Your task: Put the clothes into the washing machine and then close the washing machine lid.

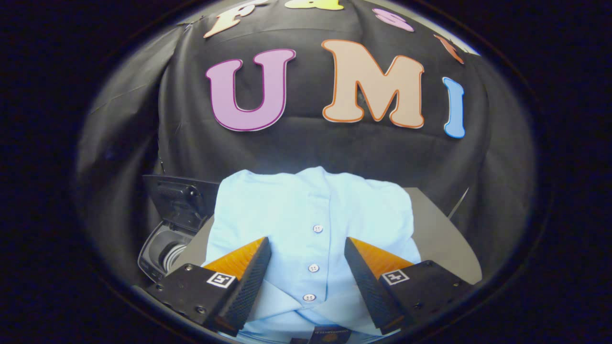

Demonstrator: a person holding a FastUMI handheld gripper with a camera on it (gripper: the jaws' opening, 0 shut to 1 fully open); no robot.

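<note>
Your gripper [307, 255] is spread wide, fingers apart and pinching nothing, hovering over the folded light-blue shirt [311, 210]. The button placket [313, 267] runs straight up the gap between the fingers, collar end nearest you, the rest of the shirt reaching beyond the fingertips. Can't tell whether the tips touch the cloth or hang just above it. The shirt lies flat on a grey table [444, 229], covering most of it; bare tabletop shows off to the right. The washing machine [165, 248] sits to the left of the left finger, lower than the tabletop by the look of it, with the lid [179, 198] standing open and the drum opening visible below it. Step in hand, as I read it: grab the shirt. Advice: drop straight down so both fingers dig into the fabric either side of the placket, then close; thin folded cotton will slip if you only catch the top layer, so bunch a fold between the pads. A central grab should keep the bundle from unfolding into long trailing sleeves. Lift clear of the table edge before swinging left, and watch the open lid; loose cloth could snag on it or drape over the rim of the opening. Lid closing comes after the shirt is fully inside.
</note>
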